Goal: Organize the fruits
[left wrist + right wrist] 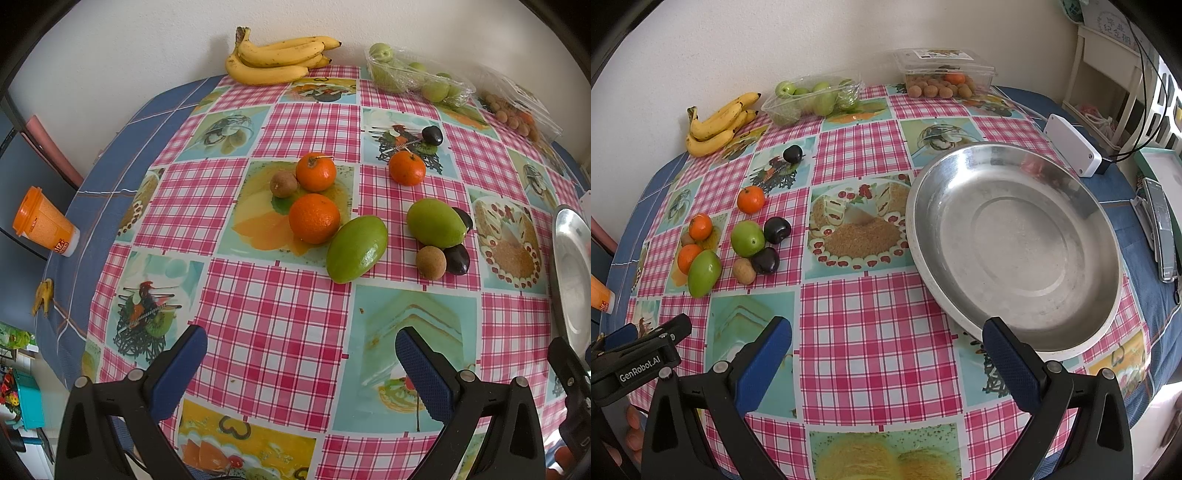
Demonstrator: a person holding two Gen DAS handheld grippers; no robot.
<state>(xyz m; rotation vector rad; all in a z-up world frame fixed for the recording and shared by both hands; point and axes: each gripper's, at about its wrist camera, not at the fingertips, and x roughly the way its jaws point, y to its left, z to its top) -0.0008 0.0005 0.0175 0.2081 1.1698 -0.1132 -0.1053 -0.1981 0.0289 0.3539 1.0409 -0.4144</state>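
**Both grippers empty, fruits loose on the cloth**

The left gripper [301, 373] hangs over the checked cloth [273, 314] with its fingers spread wide and nothing between them. Ahead of the fingers lies the loose fruit. A green mango [356, 249] is straight in front, touching an orange [314, 218]. Behind that orange sit a second orange [316, 172] and a small brown fruit [283, 184], close together. Ahead and to the right is a second mango [436, 222], with a brown fruit [430, 262] and a dark plum [457, 260] just beside it. A third orange [407, 168] and another plum [432, 135] lie farther ahead. Bananas [275, 61] rest at the far edge by the wall.

The right gripper [886, 367] is also released and holds nothing. A metal bowl [1015, 236] stands just ahead of its right finger [1008, 365] and is bare inside. The fruit group is ahead of the left finger [762, 363], well apart from the bowl. At the far edge stand a tray of green fruit [812, 98] and a clear box [945, 74] of small brown fruits.
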